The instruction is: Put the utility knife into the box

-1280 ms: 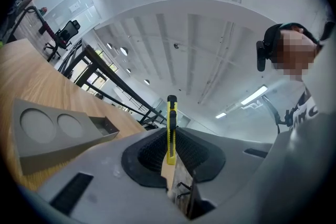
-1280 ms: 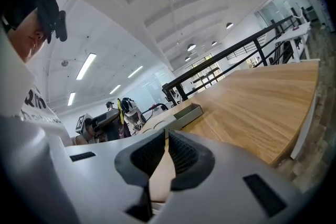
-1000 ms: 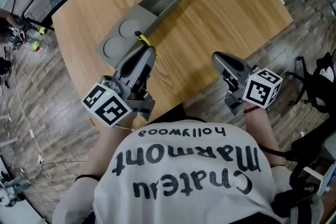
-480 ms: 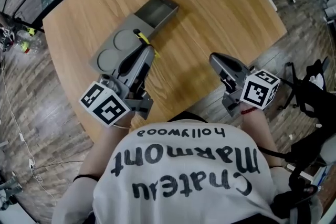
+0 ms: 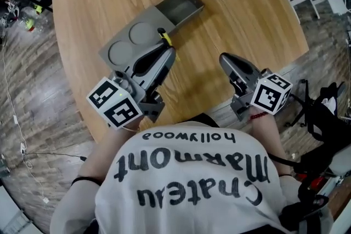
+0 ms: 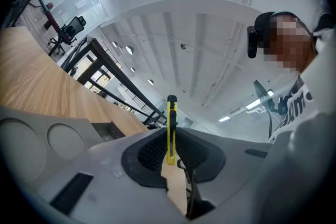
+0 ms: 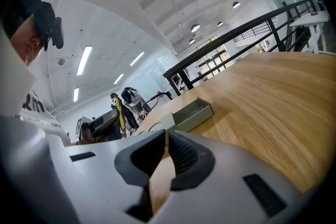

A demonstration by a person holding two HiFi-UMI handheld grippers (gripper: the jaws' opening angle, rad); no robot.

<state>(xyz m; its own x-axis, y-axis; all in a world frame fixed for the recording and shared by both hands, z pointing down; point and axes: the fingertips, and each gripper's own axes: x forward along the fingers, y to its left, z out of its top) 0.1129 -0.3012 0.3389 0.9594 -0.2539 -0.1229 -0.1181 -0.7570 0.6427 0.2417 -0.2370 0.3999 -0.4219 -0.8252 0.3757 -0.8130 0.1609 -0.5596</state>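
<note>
My left gripper [image 5: 163, 53] is shut on a yellow utility knife [image 5: 164, 38], whose black tip sticks out past the jaws just over the near edge of the grey box [image 5: 178, 6]. In the left gripper view the knife [image 6: 170, 128] stands upright, pinched between the black pads. The box is a long grey tray with an open compartment at its far end and a lid part with two round recesses [image 5: 131, 44] nearer me. My right gripper [image 5: 229, 61] hovers over the table to the right, shut with nothing in it. From the right gripper view the box [image 7: 192, 114] lies ahead to the left.
The round wooden table [image 5: 247, 13] carries only the box. Its near edge runs just under both grippers. Around it are wood flooring with cables at left [image 5: 13, 118] and a black bag on the floor at right [image 5: 329, 118].
The left gripper with the knife has shifted slightly right and forward along the box. The head view has swung a little. The right gripper stays put.
</note>
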